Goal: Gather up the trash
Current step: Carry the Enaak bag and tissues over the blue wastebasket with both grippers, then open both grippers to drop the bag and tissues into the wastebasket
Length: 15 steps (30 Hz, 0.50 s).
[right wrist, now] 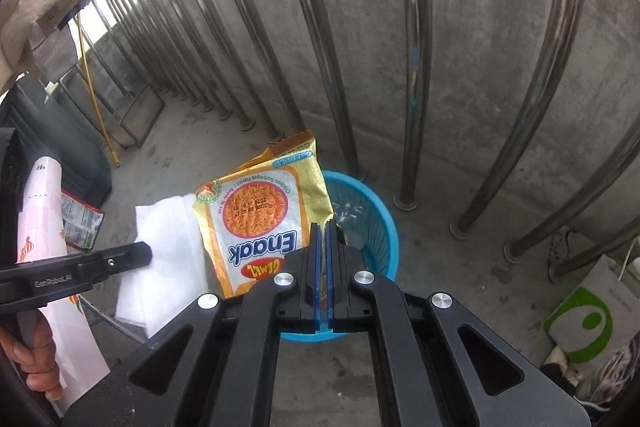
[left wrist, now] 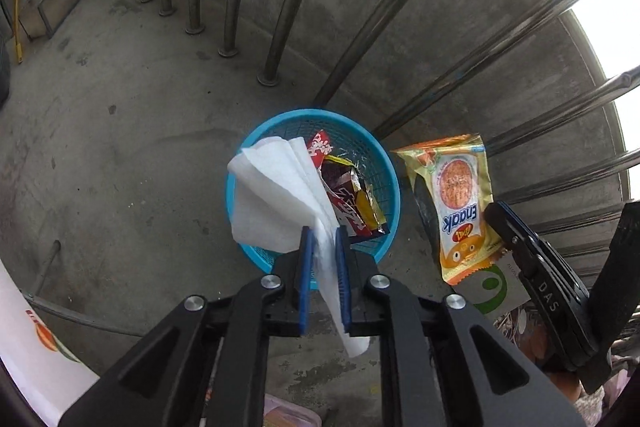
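Note:
A blue mesh basket [left wrist: 390,163] stands on the concrete floor by the railing, holding a red wrapper [left wrist: 321,148] and a dark red and yellow wrapper [left wrist: 352,199]. My left gripper [left wrist: 323,233] is shut on a white tissue [left wrist: 272,195] and holds it above the basket's near left side. My right gripper [right wrist: 324,227] is shut on the edge of a yellow Enaak noodle packet [right wrist: 260,215], held above the basket [right wrist: 380,223]. The packet [left wrist: 460,199] and the right gripper's finger [left wrist: 516,239] show at the right in the left wrist view. The tissue [right wrist: 168,247] shows left of the packet.
Steel railing bars [right wrist: 416,67] and a concrete wall [right wrist: 480,27] stand close behind the basket. A green-and-white bag [right wrist: 588,319] lies at right. A dark bin [right wrist: 68,147], a green packet [right wrist: 80,223] and a white bag [right wrist: 44,227] are at left. A yellow pole [left wrist: 17,15] leans far left.

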{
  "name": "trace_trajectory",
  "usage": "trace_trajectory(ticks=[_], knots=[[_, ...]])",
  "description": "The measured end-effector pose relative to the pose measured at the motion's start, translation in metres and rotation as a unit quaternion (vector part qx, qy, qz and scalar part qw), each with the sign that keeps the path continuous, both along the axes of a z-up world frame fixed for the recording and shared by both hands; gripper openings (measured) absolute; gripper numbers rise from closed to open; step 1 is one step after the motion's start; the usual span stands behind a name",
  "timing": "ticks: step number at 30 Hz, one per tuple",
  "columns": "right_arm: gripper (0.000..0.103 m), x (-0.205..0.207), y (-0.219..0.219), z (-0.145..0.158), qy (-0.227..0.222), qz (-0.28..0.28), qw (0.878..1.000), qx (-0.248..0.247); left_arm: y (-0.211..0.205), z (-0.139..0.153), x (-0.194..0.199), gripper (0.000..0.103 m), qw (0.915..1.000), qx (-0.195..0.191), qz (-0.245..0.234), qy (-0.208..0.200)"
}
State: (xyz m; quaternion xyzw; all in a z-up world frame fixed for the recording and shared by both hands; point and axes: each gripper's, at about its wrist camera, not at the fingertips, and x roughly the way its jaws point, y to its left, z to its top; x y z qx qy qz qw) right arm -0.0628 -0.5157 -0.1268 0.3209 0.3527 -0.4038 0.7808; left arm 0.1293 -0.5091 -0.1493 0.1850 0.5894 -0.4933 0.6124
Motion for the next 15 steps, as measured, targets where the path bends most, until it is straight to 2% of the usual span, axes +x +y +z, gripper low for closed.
trace_trajectory(ticks=[3, 6, 9, 13, 15], knots=[[0.001, -0.003, -0.001, -0.002, -0.001, -0.003, 1.000, 0.003, -0.005, -0.010, 0.003, 0.031, 0.9995, -0.002, 0.027, 0.017], [0.001, -0.001, -0.003, -0.004, -0.001, -0.001, 1.000, 0.005, 0.002, -0.004, 0.002, 0.035, 0.9996, -0.011, 0.027, 0.005], [0.001, 0.005, 0.001, -0.005, 0.000, 0.011, 1.000, 0.004, 0.017, 0.020, 0.004, 0.035, 0.9986, -0.045, 0.026, -0.008], [0.001, 0.025, 0.010, -0.008, 0.008, 0.054, 0.998, -0.008, 0.056, 0.072, 0.011, 0.038, 0.9934, -0.104, 0.031, -0.038], [0.001, 0.039, 0.017, -0.011, 0.021, 0.077, 0.997, -0.022, 0.084, 0.099, 0.013, 0.047, 0.9891, -0.130, 0.033, -0.062]])
